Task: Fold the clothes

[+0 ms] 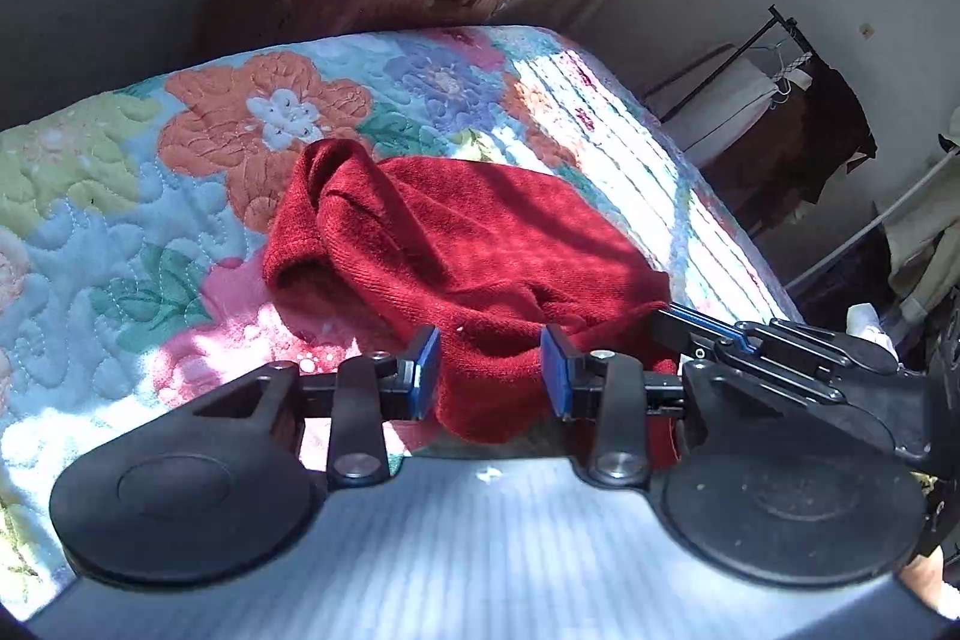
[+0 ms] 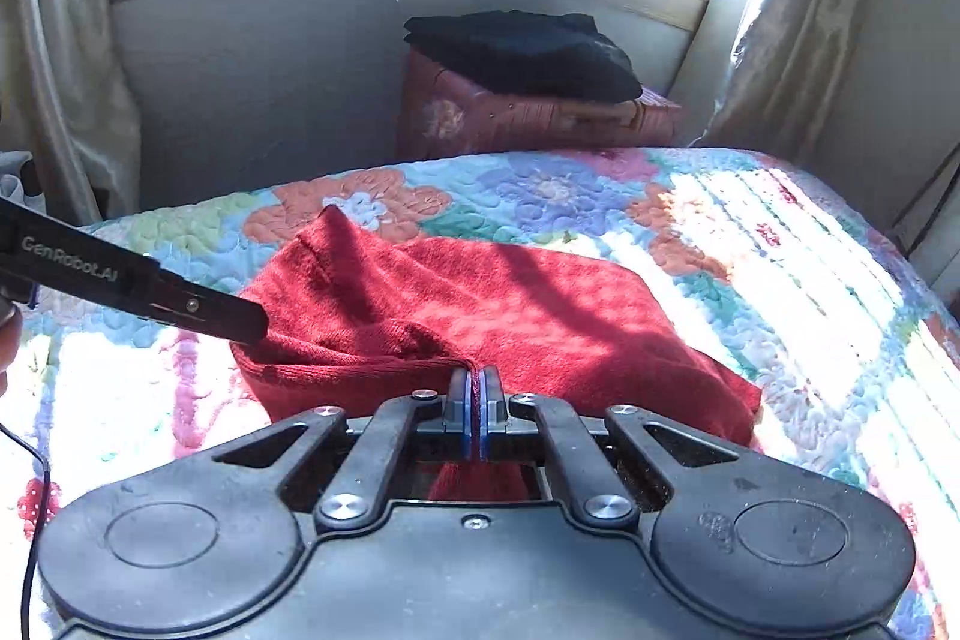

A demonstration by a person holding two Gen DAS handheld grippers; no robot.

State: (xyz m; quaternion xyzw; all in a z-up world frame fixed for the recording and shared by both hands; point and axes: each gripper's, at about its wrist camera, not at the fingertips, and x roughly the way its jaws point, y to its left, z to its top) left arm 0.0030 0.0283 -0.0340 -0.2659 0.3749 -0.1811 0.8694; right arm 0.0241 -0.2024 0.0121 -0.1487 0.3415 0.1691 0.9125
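Sunlit floral quilt (image 1: 120, 196) covers the bed, bare ahead of both jaws out to its far edge. A red garment (image 1: 456, 244) lies bunched on it. The right gripper (image 2: 475, 388) has its jaws clenched on the garment's near edge; the left gripper (image 1: 489, 370) stands released, cloth loose between its pads.

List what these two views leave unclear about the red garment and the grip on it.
- Red garment: its type; it lies bunched on the quilt.
- Left gripper: whether it presses the cloth between its jaws.
- Garment's near edge: hidden under both gripper bodies.
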